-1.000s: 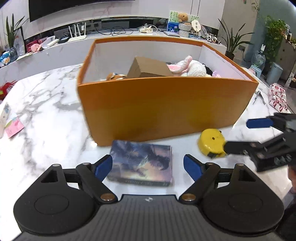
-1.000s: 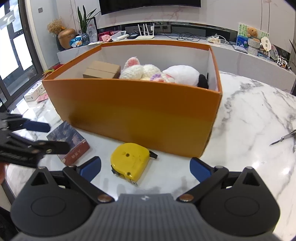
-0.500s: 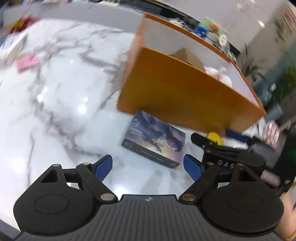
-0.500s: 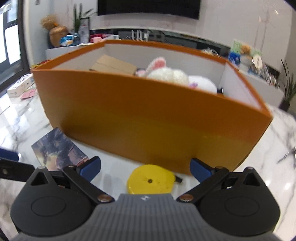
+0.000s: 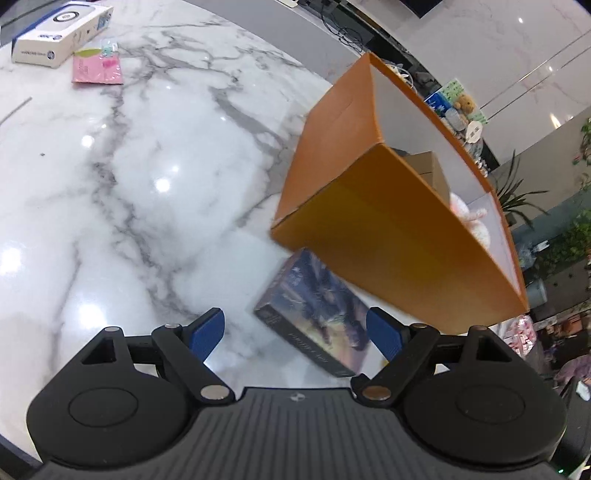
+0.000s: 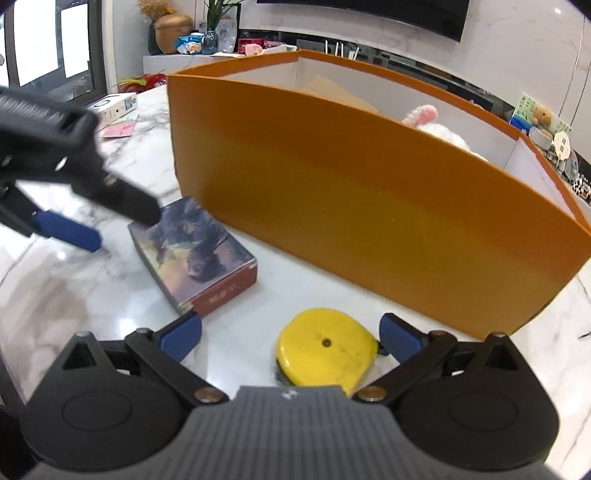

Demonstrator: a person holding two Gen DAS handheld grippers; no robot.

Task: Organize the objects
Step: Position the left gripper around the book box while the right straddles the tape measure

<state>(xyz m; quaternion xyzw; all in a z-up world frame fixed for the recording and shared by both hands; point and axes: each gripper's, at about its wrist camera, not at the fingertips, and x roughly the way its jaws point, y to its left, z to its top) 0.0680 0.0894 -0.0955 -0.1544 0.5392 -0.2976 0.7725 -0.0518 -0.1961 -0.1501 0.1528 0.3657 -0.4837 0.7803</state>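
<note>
A dark illustrated box [image 5: 317, 317] [image 6: 195, 251] lies flat on the marble table in front of the orange box [image 5: 388, 236] [image 6: 369, 206]. My left gripper [image 5: 295, 332] is open and tilted, its blue pads straddling the illustrated box from just above. It shows at the left of the right wrist view as the left gripper [image 6: 92, 218]. A yellow tape measure [image 6: 327, 349] lies between the pads of my open right gripper [image 6: 291, 338]. Inside the orange box are a brown carton [image 5: 428, 168] and a white plush toy [image 6: 436, 125].
On the far left of the marble table [image 5: 129, 166] lie a white product box [image 5: 55, 35] and a pink packet [image 5: 98, 68]. A sideboard with clutter and plants stands behind the orange box.
My left gripper has swung left and tilted, closing in on the illustrated box. My right gripper has dropped and moved forward, so the tape measure now lies between its pads.
</note>
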